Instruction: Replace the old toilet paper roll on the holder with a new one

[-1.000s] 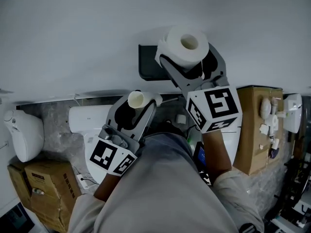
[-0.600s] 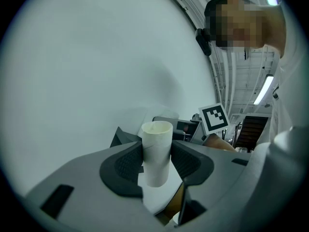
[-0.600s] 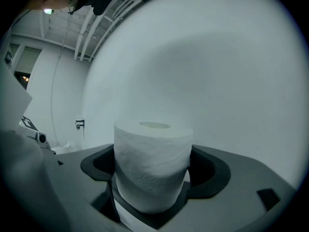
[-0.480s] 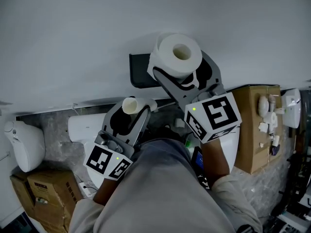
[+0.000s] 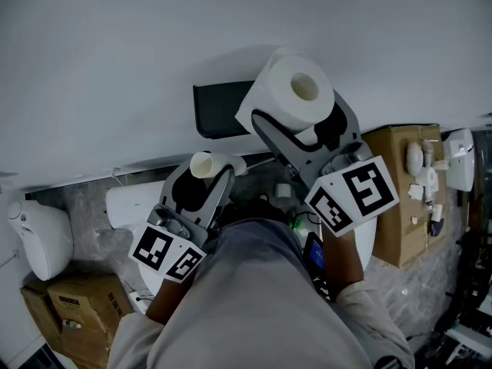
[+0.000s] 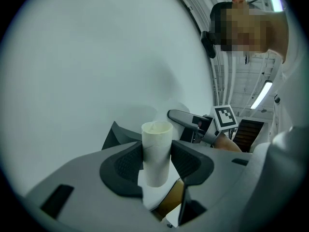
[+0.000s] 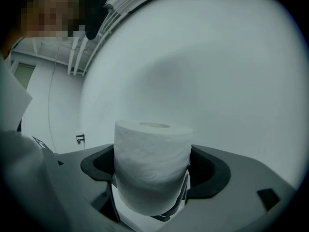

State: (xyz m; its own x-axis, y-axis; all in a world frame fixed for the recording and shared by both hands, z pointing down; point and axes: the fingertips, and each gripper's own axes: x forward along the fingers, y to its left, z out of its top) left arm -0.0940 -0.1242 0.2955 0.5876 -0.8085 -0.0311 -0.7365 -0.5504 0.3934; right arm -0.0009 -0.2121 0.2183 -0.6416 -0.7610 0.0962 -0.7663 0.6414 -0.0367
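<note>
Gripping the empty core [image 6: 157,151] upright, our left gripper [image 6: 157,164] has both pads [image 6: 124,164] pressed on the tube's sides. The open top of the core stands clear above the jaws.

Our right gripper [image 7: 152,173] is clamped on the new roll [image 7: 152,161]. Its pads [image 7: 208,170] bear on the paper from either side. The roll sits upright between them with its hole facing up, and it is wider than the pads are tall.

In the head view we note:
- The holder [image 5: 217,110] is a dark plate on the grey wall [image 5: 115,60].
- The new roll overlaps the holder's right end. We cannot tell whether they touch.
- The core sits below the holder and apart from it.
- The right gripper sits higher in the picture than the left.

Further out:
- A white toilet [image 5: 127,198] sits below the left gripper.
- A cardboard box [image 5: 392,206] stands at the right, with small white items on its side.
- A second box [image 5: 73,310] lies at the lower left, with a rounded white unit [image 5: 38,233] just above it.
</note>
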